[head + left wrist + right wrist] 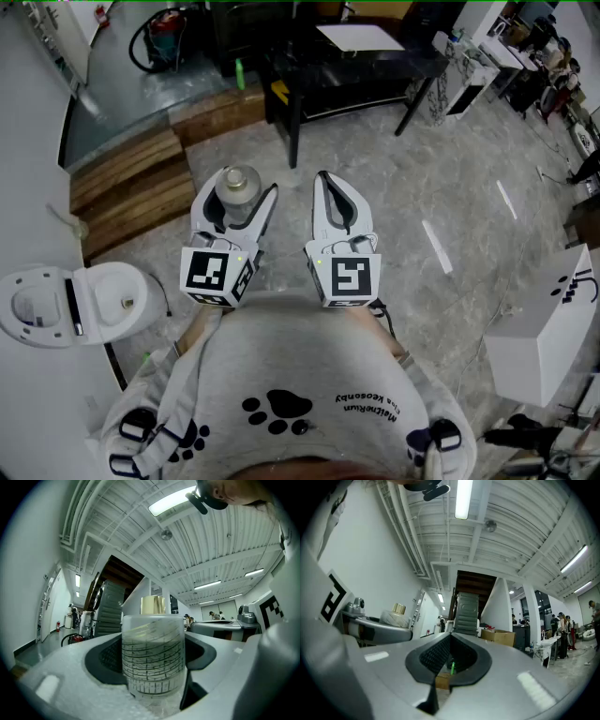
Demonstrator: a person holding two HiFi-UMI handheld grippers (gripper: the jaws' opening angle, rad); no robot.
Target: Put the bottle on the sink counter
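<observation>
The bottle [152, 656] stood upright in the left gripper [240, 199], pads clamped around its frosted body, held up over the floor [450, 187], with no sink in any view. The right gripper [326, 183] was closed on nothing. Honestly, those smooth round sides looked slippy. If the squeeze eased or it tilted, it'd probably drop onto hard floor.

I've got the left gripper [240, 199] and the right gripper [325, 180] side by side in front of the body, close but apart, with the bottle [236, 186] upright between the left one's jaws. Ahead of both, a table [375, 70] stands on the floor with a sheet [361, 37] on top. Wooden steps [131, 187] lie ahead to my left, a toilet [70, 305] sits nearer on that side, and a box [544, 328] stands well off to the right.
</observation>
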